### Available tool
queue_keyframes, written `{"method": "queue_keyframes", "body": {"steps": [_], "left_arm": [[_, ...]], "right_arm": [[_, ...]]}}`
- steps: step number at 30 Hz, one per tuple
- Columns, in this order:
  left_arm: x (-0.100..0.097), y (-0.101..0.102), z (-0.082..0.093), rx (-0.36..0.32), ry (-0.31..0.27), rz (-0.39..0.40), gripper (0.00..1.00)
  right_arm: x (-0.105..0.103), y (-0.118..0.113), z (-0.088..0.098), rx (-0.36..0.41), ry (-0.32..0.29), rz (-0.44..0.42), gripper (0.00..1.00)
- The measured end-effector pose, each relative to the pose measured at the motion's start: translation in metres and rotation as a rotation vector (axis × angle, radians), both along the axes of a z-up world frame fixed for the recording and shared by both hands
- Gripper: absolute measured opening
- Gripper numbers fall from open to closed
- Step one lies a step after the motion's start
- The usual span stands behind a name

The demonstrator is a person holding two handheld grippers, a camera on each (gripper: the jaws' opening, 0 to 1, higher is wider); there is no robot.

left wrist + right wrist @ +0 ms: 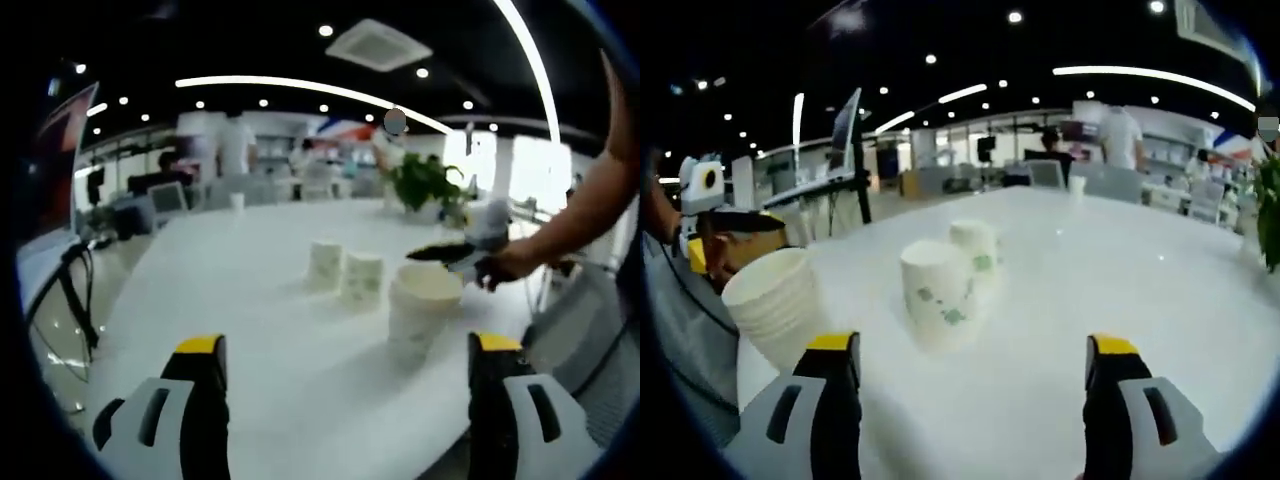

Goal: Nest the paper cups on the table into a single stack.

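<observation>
Two small patterned paper cups (pixel 325 263) (pixel 362 277) stand upside down side by side on the white table (pixel 250 300). A stack of nested cups (pixel 425 300) stands upright, nearer and to the right. My left gripper (pixel 347 350) is open and empty, short of the stack. The right gripper (pixel 450 255), held by a hand, hovers just beyond the stack's rim. In the right gripper view, my right gripper (pixel 971 345) is open and empty, facing the two cups (pixel 937 290) (pixel 975 245). The stack (pixel 775 300) sits at the left, with the left gripper (pixel 725 225) behind it.
A lone cup (pixel 237 200) (pixel 1076 185) stands at the table's far end. A green plant (pixel 430 185) is on the table's far right. A person's arm (pixel 585 210) reaches in from the right. A monitor (pixel 845 125), chairs and people are in the background.
</observation>
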State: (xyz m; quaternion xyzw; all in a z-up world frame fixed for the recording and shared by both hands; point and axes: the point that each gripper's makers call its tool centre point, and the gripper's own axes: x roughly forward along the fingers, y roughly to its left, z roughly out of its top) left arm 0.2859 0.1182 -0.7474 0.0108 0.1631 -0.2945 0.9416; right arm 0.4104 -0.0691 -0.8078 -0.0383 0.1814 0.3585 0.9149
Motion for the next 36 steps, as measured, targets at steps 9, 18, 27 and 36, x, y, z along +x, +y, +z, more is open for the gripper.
{"method": "queue_keyframes", "body": {"steps": [9,18,27,36], "left_arm": [[0.000,0.000,0.000,0.002,0.004,-0.004,1.00],[0.002,-0.001,-0.001,0.006,0.010,-0.002,1.00],[0.002,-0.001,-0.003,0.009,0.017,-0.002,1.00],[0.001,-0.005,-0.004,0.015,0.027,-0.014,1.00]], "right_arm": [[0.015,0.035,0.001,0.003,0.002,0.048,0.79],[0.024,0.058,0.000,-0.009,0.013,0.091,0.71],[0.029,0.065,-0.003,-0.036,0.037,0.115,0.54],[0.028,0.066,-0.001,-0.058,0.036,0.144,0.39]]}}
